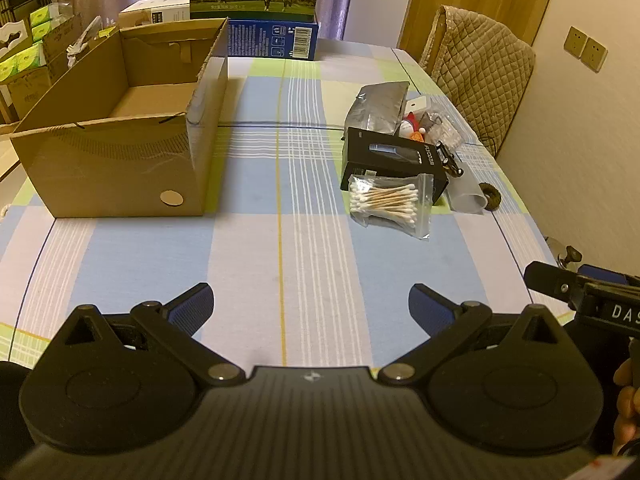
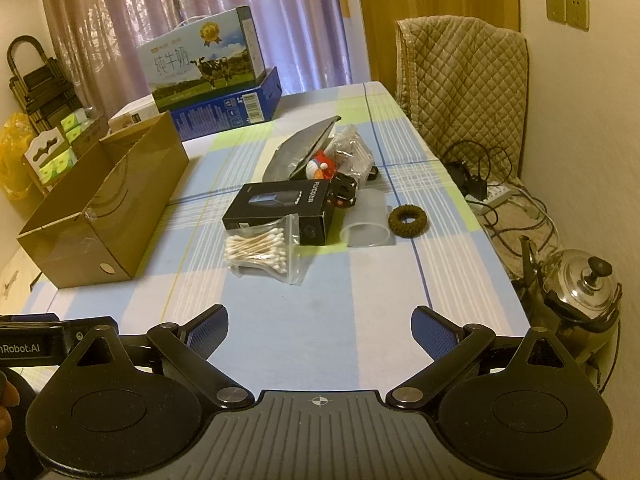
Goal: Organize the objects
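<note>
An open, empty cardboard box (image 1: 120, 152) (image 2: 100, 204) stands on the left of the checked tablecloth. To its right lies a pile: a bag of cotton swabs (image 1: 390, 204) (image 2: 266, 252), a black product box (image 1: 394, 158) (image 2: 280, 208), a silver pouch (image 1: 378, 108) (image 2: 298, 148), a small red and white toy (image 2: 322, 168), a clear cup on its side (image 2: 366, 226) and a brown ring (image 2: 406, 220). My left gripper (image 1: 310, 308) hovers open over the near table. My right gripper (image 2: 320, 330) is also open with nothing between its fingers.
Milk cartons (image 2: 208, 68) stand stacked at the table's far end. A padded chair (image 2: 464, 88) stands by the right wall, with cables and a power strip (image 2: 496, 198) and a steel kettle (image 2: 580, 296) on the floor. Shelves with green packs (image 1: 24, 52) are at far left.
</note>
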`<move>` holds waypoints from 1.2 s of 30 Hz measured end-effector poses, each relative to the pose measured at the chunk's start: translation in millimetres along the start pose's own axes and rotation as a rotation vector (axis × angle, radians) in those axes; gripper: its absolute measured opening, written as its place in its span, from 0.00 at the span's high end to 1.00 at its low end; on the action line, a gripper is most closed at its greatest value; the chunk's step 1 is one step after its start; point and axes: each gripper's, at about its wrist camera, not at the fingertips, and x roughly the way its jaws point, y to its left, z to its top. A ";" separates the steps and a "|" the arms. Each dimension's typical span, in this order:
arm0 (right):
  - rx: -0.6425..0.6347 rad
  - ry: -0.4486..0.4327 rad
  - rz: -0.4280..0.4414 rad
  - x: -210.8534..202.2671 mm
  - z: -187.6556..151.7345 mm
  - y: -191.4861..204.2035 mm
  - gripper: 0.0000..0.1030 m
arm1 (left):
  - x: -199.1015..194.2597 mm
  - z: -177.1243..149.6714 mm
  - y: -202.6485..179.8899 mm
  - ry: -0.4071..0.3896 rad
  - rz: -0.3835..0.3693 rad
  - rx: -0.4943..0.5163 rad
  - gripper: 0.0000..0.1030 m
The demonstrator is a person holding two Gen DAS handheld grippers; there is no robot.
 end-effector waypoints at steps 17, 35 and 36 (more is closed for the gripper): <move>0.012 0.009 -0.009 3.8 -0.7 -4.8 0.07 | 4.7 0.4 -3.4 0.004 -0.015 0.009 0.01; -0.085 -0.077 -0.001 -3.9 29.3 -21.9 0.07 | 28.5 25.7 -14.6 -0.032 -0.089 0.153 0.01; -0.098 -0.095 -0.006 -4.9 32.0 -24.0 0.07 | 31.1 27.6 -17.4 -0.039 -0.093 0.188 0.01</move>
